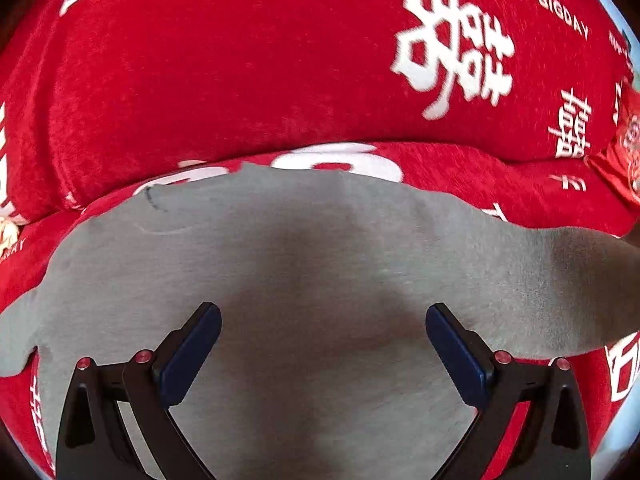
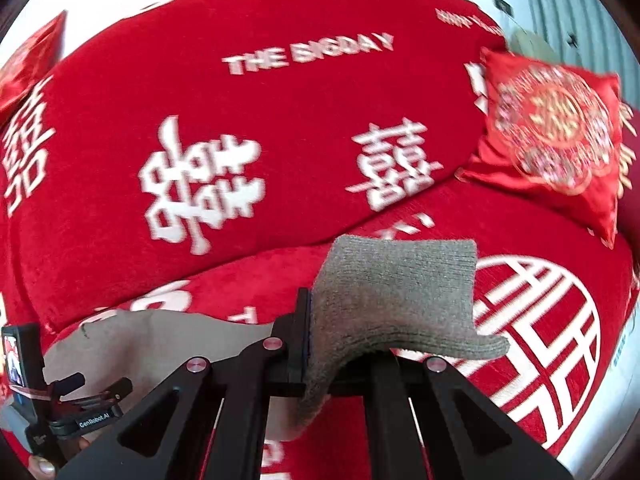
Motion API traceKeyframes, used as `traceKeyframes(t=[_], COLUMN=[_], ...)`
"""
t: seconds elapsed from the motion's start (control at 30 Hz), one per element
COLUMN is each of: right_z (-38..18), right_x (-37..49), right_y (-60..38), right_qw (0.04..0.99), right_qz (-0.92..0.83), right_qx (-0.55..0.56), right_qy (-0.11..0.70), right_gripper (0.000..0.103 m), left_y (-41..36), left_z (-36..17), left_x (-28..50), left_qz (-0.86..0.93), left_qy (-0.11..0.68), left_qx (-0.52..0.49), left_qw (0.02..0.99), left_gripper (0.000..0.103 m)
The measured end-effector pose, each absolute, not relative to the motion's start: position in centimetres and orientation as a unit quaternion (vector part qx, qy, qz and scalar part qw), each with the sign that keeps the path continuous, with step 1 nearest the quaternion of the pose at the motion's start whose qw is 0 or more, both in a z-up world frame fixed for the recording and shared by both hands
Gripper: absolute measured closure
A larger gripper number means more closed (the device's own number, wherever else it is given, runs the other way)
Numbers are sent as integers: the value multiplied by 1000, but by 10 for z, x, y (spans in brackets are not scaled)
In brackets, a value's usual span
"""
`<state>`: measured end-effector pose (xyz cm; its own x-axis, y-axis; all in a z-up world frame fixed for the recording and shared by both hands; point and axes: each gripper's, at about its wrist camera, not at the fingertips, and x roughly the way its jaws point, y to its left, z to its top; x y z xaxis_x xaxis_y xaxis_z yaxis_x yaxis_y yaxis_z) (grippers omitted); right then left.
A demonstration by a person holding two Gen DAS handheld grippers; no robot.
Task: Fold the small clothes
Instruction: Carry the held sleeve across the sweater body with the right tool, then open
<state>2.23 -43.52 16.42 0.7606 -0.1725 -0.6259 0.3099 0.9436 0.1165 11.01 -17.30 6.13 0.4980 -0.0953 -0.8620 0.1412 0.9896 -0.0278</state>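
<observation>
Grey knit garment point(image 2: 396, 304), ribbed, draped, lifted

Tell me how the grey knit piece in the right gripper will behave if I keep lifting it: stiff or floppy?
Likely floppy: the grey knit piece already droops over the shut right gripper and sags below it. Probably light, since it hangs from one pinched edge. The ribbed knit looks grippy, so slipping seems unlikely.
</observation>
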Motion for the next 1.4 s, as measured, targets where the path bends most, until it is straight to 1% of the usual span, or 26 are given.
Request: traceKeyframes(t=[0.2, 0.3, 0.5, 0.73, 0.9, 1.1, 1.23, 1.4], right_z=[186, 196, 193, 153, 114, 70, 48, 32], right_x=[44, 53, 69, 80, 81, 82, 84, 77], right_y=[-359, -319, -217, -93, -27, 16, 22, 36], right_qw=[942, 946, 950, 938, 922, 901, 881, 857], right_qz=[-95, -72, -14, 56, 91, 104, 123, 171], right_qx=[73, 56, 11, -44, -77, -104, -91, -96], right_qy=[313, 311, 310, 338, 370, 408, 447, 477], right_gripper=[98, 98, 98, 98, 98, 98, 97, 90], left_y=[-118, -79, -1, 91, 142, 179, 193, 206], left_z=[61, 59, 62, 63, 56, 42, 38, 42], left_x=[104, 101, 90, 69, 54, 39, 30, 19], left_qz=[-48, -31, 3, 54, 84, 104, 110, 129], left_qy=[496, 501, 496, 485, 485, 489, 489, 477], left_qx=[9, -10, -58, -109, -142, -165, -177, -188], left_qw=[867, 865, 866, 866, 859, 850, 847, 849], left_gripper=[0, 0, 0, 0, 0, 0, 0, 0])
